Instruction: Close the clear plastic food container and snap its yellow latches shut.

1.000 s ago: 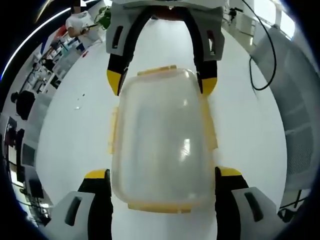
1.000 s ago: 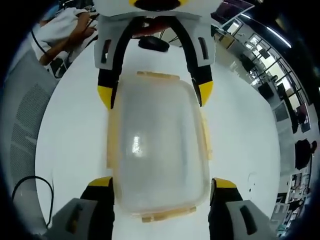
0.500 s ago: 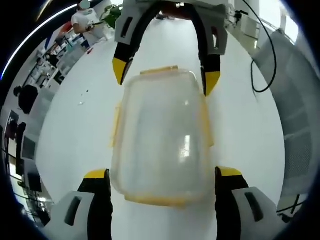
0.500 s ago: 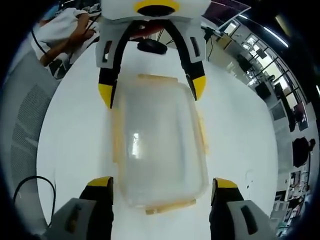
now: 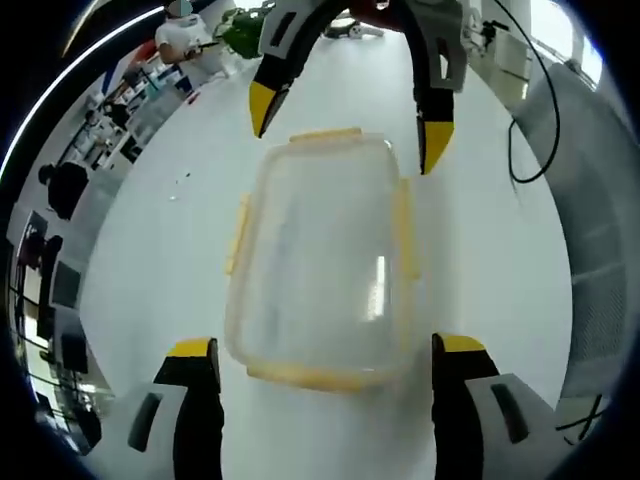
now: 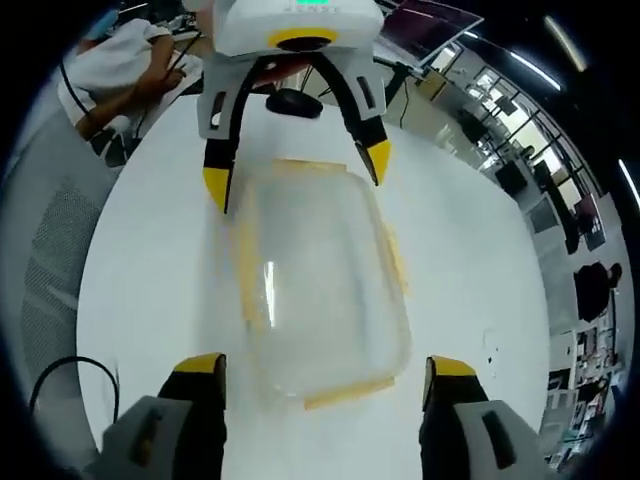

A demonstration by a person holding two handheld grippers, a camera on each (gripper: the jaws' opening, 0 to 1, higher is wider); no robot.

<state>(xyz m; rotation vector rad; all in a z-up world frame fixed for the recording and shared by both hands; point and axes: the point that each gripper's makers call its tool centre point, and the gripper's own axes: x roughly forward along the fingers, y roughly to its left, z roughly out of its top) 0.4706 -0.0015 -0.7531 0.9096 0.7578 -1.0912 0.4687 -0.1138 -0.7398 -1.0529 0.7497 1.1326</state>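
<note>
Clear plastic container (image 5: 322, 265) sits lid-on at centre of the white surface (image 5: 160, 260), flanked by both claws. Left claw (image 5: 318, 360) jaws wide, straddling its near end, not touching. Right claw (image 6: 316, 372) same from the opposite end. Each shows in the other's view at 12 o'clock, above the container. Yellow latches (image 5: 398, 212) on the long sides look unsnapped. Guess: spread to reach the latches.

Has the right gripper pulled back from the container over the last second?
Yes. In the left gripper view, the right gripper flanked the container's far corners a second ago; its yellow tips now sit beyond the far latch, jaws open.
</note>
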